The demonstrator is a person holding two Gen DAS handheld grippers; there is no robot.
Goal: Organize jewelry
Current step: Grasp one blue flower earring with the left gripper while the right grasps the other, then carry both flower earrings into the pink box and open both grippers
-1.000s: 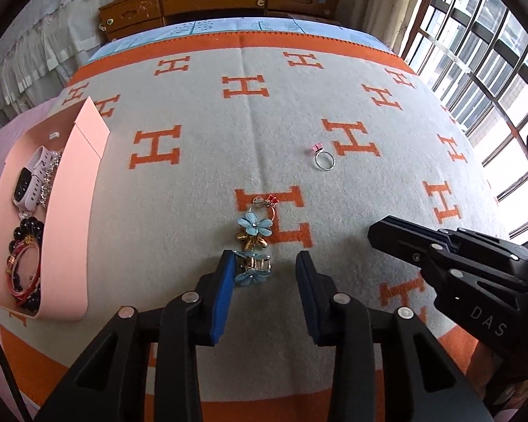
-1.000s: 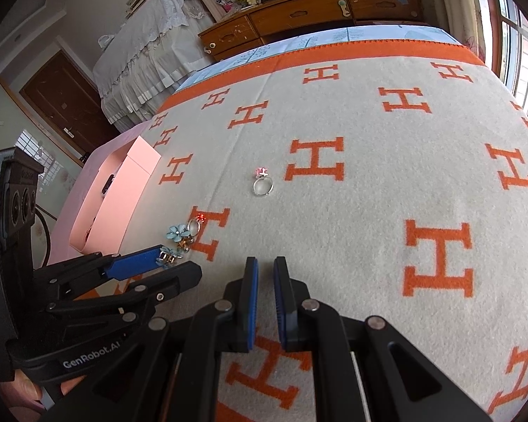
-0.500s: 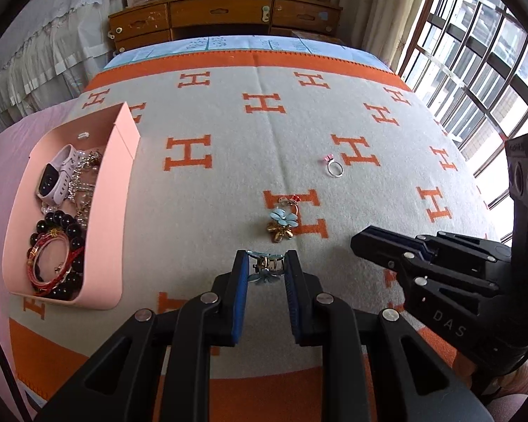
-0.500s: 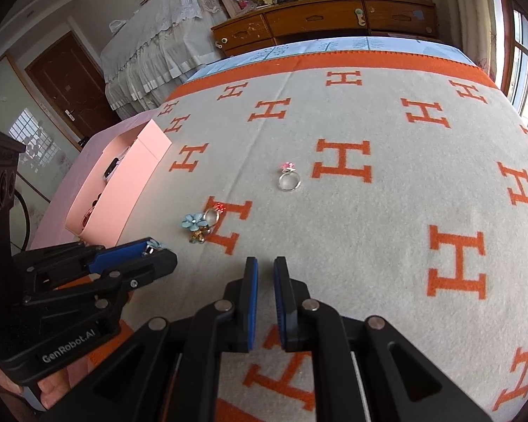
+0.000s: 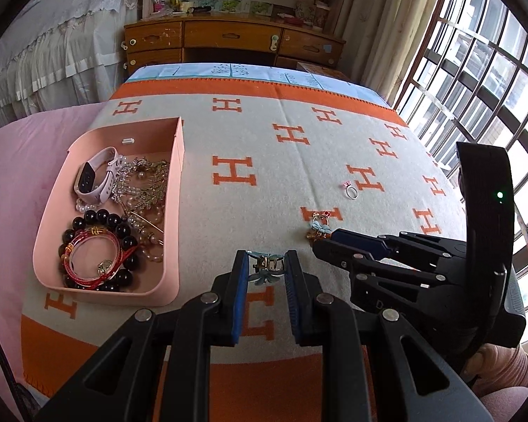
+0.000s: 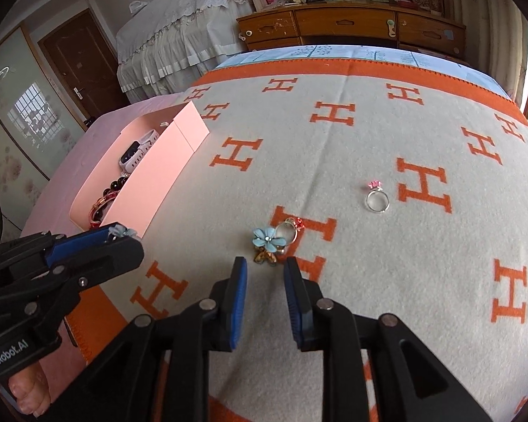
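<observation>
Left gripper (image 5: 266, 270) has its blue-padded jaws clamped on a small blue flower-shaped clip with gold metal parts (image 5: 266, 267), held up off the cream blanket with orange H pattern (image 5: 264, 183); from the right wrist view the same clip (image 6: 120, 231) pokes out past the left gripper tips (image 6: 118, 237), just beside the near corner of the tray. Pink open plastic tray (image 5: 174, 211) sits on the blanket to the left, near the left gripper. Inside it: white smartwatch with pale strap (image 5: 95, 177) at the far end, gold and pearl tangled chain jewelry (image 5: 144, 183) beside it, black bead bracelet (image 5: 102, 218) and red cord bangle (image 5: 91, 258) at the near end, overlapping. Right gripper (image 6: 265, 263) jaws are parted at a moderate gap, nothing between them, tips low over the blanket just short of a light blue flower brooch with gold base (image 6: 268, 241). A thin ring with a red stone (image 6: 289, 228) lies touching the brooch on an orange H. A silver ring with a pink stone (image 6: 377, 198) lies alone further out, well apart from the brooch. In the left wrist view the brooch (image 5: 318, 227) is partly hidden behind the right gripper fingers (image 5: 355, 242), the silver ring (image 5: 351, 191) beyond it. Wooden drawer desk (image 5: 228, 40) stands past the far blanket edge.
</observation>
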